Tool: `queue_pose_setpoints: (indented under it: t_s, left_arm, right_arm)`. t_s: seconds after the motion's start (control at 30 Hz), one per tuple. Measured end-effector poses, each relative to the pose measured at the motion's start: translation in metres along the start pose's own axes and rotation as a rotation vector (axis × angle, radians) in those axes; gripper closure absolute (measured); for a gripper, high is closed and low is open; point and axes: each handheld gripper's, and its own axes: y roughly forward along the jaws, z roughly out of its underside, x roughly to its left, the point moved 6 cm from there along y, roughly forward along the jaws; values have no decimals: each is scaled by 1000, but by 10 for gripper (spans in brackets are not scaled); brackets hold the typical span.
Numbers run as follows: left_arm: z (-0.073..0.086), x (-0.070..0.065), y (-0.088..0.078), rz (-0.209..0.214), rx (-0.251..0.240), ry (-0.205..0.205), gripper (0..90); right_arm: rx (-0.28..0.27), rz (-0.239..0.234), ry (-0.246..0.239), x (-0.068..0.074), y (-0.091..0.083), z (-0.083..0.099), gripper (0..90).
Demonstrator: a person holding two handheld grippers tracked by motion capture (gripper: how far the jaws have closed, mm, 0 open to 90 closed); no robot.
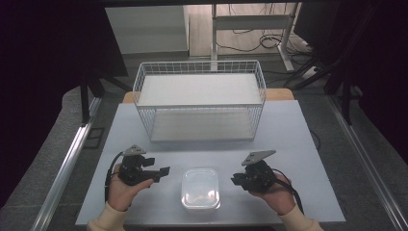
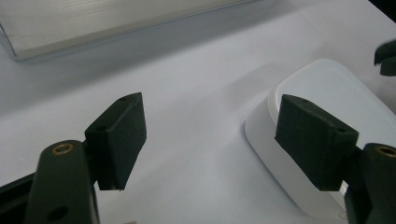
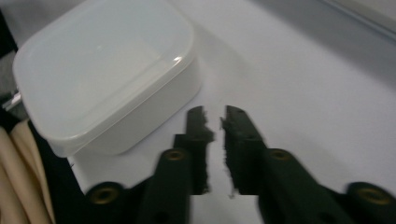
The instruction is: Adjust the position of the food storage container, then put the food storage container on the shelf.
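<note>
Grippers flanked a white lidded container [image 1: 200, 189] that sat on the pale table [image 1: 288, 134], near the edge closest to the person. Taking that container as the landmark: the left gripper [image 1: 161, 174] hovered just beside its left side, held in the person's left hand [image 1: 124, 188], jaws pointing toward it and standing wide apart with nothing between them. In the left gripper view [image 2: 210, 144] the container [image 2: 336, 93] lay partly behind the right-hand jaw, without visible contact. The right gripper [image 1: 235, 180] was just beside the container's right side, in the right hand [image 1: 274, 192], its jaws aimed at the box. In the right gripper view [image 3: 214, 126] those jaws showed only a narrow gap, empty, with the container [image 3: 102, 70] off to one side of them and not touched; the jaw edges were blurred. Beyond the container, toward the far side of the table and well apart from it, stood a white wire basket rack [image 1: 199, 65] with two flat shelves. Cream sleeves [image 1: 108, 219] came in below the container's near corners.
</note>
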Motion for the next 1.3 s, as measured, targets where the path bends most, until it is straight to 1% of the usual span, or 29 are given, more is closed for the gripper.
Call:
queue_pose_setpoints:
  t_s: [0.03, 0.07, 0.1, 0.13, 0.17, 0.2, 0.23, 0.27, 0.37, 0.43, 0.6, 0.7, 0.8, 0.83, 0.87, 0.9, 0.93, 0.97, 1.07, 1.1, 1.23, 1.3]
  left_arm:
    - [1, 0, 0, 1, -1, -4, 241]
    - [1, 0, 0, 1, -1, -4, 241]
    - [1, 0, -1, 0, 0, -4, 241]
    - [1, -1, -1, 1, -1, -4, 241]
    - [1, -1, -1, 2, -2, -4, 241]
    - [2, -2, -2, 7, -2, -4, 241]
    - [2, -3, -2, 9, -3, -4, 241]
    - [2, -4, -2, 11, -2, -3, 241]
    - [2, -6, -2, 16, -5, -1, 241]
    - [2, -7, -2, 21, -5, -4, 241]
    - [1, -8, -2, 37, -9, -15, 240]
    - [2, -10, -3, 43, -13, -19, 238]
    - [2, -13, -4, 51, -22, -28, 237]
    - [2, -14, -6, 59, -28, -37, 237]
    - [2, -14, -6, 59, -28, -37, 237]
    - [2, -14, -5, 58, -17, -55, 237]
    - [2, -14, -5, 58, -17, -55, 236]
    - [2, -14, -4, 62, -16, -68, 236]
    - [3, -18, -2, 90, -13, -92, 236]
    - [3, -20, -2, 102, -11, -99, 235]
    - [4, -26, 2, 149, -7, -123, 234]
    - [5, -28, 5, 162, -6, -137, 234]
  right_arm:
    - [-37, 11, 40, -5, -3, -1, 579]
    - [-37, 11, 40, -5, -3, -1, 579]
    - [-56, 8, 67, -7, -5, -1, 535]
    - [-91, -25, 119, -9, -8, -2, 476]
    - [-117, -51, 154, -11, -10, -2, 435]
    - [-141, -61, 182, -13, -12, -3, 402]
    - [-160, -57, 205, -16, -14, -2, 374]
    - [-168, -46, 210, -17, -15, -2, 358]
    - [-188, 21, 207, -21, -18, 0, 301]
    - [-183, 33, 210, -22, -18, 1, 279]
    - [-181, 23, 245, -23, -16, 2, 233]
    - [-183, 5, 268, -22, -13, 1, 213]
    - [-183, -3, 273, -22, -12, 1, 203]
    - [-189, -18, 276, -20, -12, -1, 202]
    - [-189, -18, 276, -20, -12, -1, 202]
    - [-196, -41, 286, -18, -11, -1, 207]
    - [-196, -41, 286, -18, -11, -1, 207]
    - [-200, -55, 298, -17, -11, -1, 209]
    - [-213, -98, 335, -13, -7, -2, 218]
    - [-212, -104, 342, -11, -6, -2, 219]
    - [-197, -112, 339, -5, -1, -1, 220]
    - [-190, -119, 342, -3, 3, -1, 220]
